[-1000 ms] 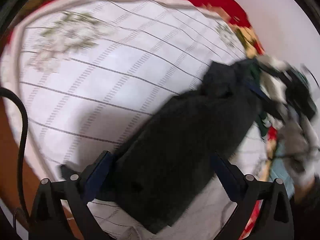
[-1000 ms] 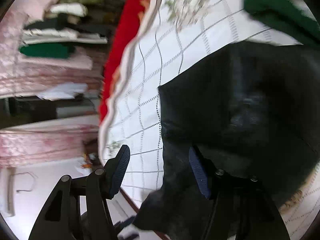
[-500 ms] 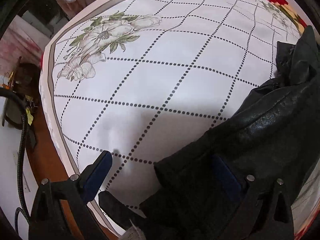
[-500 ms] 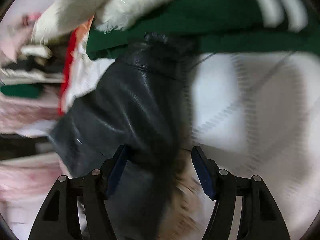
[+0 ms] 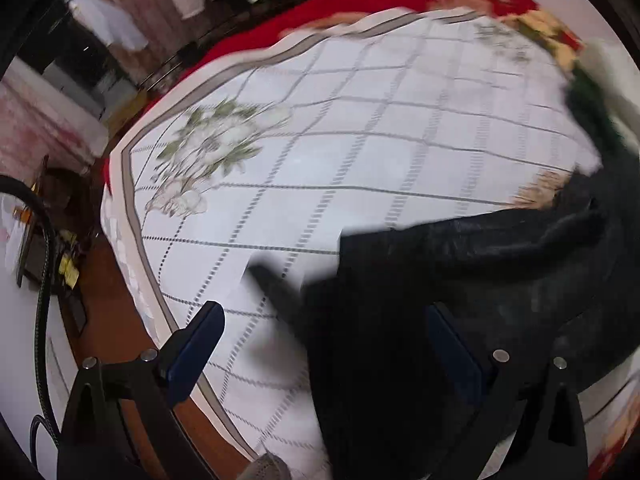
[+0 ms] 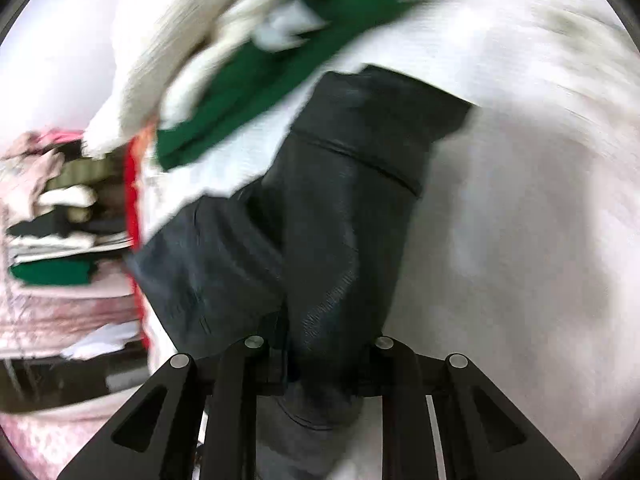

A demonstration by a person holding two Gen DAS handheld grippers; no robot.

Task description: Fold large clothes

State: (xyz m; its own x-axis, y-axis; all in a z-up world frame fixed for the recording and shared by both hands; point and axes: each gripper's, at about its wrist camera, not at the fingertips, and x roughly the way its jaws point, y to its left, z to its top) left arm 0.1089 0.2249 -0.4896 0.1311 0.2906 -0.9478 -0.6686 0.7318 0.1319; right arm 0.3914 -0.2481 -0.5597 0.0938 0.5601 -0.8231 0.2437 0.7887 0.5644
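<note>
On the white checked bedspread [image 5: 360,152], toward its near right corner, lay the black leather garment [image 5: 480,280] we were folding, and we judged the chief risk to be its weight and slickness: a thick, glossy fold held by one small pinch could slide out if we swung it quickly, and both views were smeared with motion. Our right gripper [image 6: 316,364] was pressed together on a gathered fold of that garment, with the cloth bunched between its fingers and running away from them up to a seamed hem. Our left gripper [image 5: 324,344] was spread wide, its left finger over bare bedspread near the bed's near edge, its right finger against the dark cloth, so the garment's edge lay between the fingers but was not pinched; whether the right pad touched the leather we could not tell. A second risk, we thought, was the pile of green and cream clothes [image 6: 248,52] at the far right edge of the bed, just beside the garment's far end: dragging the leather that way could snag or topple it. A loose dark flap [image 5: 272,284] lay out toward the left finger, and closing carelessly could have caught only that.
</note>
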